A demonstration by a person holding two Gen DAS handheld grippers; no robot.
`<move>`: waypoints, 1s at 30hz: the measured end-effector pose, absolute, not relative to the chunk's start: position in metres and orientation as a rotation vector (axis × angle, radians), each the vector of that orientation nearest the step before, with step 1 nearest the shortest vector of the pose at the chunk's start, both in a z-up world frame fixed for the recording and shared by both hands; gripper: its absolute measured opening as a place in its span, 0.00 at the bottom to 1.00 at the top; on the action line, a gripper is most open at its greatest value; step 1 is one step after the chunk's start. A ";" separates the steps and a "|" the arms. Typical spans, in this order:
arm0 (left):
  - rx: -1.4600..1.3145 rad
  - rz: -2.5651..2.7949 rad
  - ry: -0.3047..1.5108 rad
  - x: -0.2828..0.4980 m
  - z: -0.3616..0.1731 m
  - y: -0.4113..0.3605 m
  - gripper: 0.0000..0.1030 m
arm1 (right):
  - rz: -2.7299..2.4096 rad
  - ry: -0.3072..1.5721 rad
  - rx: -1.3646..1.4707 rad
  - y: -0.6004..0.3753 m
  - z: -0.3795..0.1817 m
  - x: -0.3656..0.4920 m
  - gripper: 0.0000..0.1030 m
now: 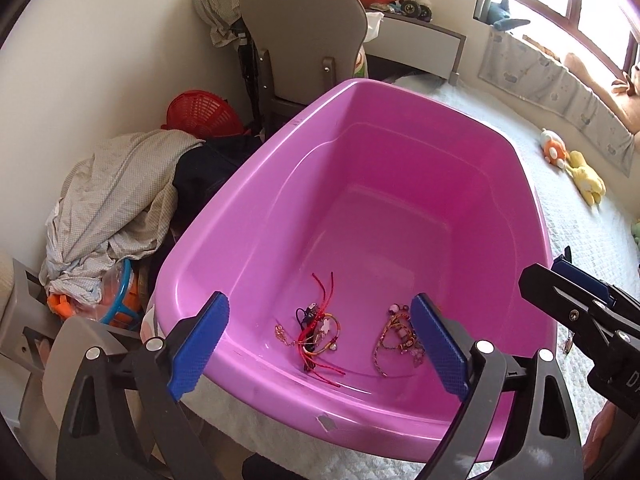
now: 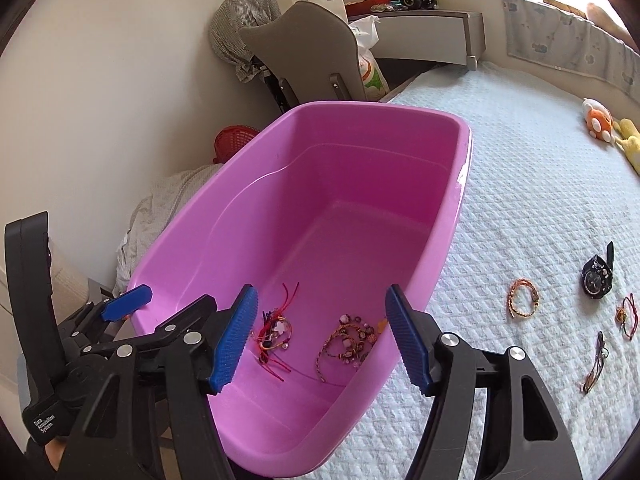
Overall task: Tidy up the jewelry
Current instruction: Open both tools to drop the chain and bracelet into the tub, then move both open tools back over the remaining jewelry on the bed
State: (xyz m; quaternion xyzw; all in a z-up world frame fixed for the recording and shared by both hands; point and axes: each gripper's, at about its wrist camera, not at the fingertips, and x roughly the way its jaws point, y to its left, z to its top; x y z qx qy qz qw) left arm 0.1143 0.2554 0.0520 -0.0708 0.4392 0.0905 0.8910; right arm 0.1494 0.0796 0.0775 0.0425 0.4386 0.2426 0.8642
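While left view misses them, right view shows watch [image 2: 597, 276], bracelets [image 2: 524, 297] on bedspread [image 2: 520, 200]

glossy smooth pink plastic tub [image 2: 248, 216], white quilted cloth bedspread [image 2: 520, 208], ribbed blue tong pads [image 2: 234, 340]

Yellow plush toy [image 2: 630, 142] cut off by the right edge.
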 end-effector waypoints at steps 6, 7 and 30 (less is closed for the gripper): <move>-0.143 0.192 0.902 0.103 0.060 0.251 0.89 | 0.511 0.905 0.084 0.076 0.083 0.140 0.62; -0.142 0.193 0.899 0.100 0.061 0.250 0.89 | 0.511 0.900 0.081 0.075 0.084 0.137 0.62; -0.102 0.044 0.800 0.026 0.079 0.175 0.92 | 0.387 0.803 0.180 -0.035 0.069 0.034 0.62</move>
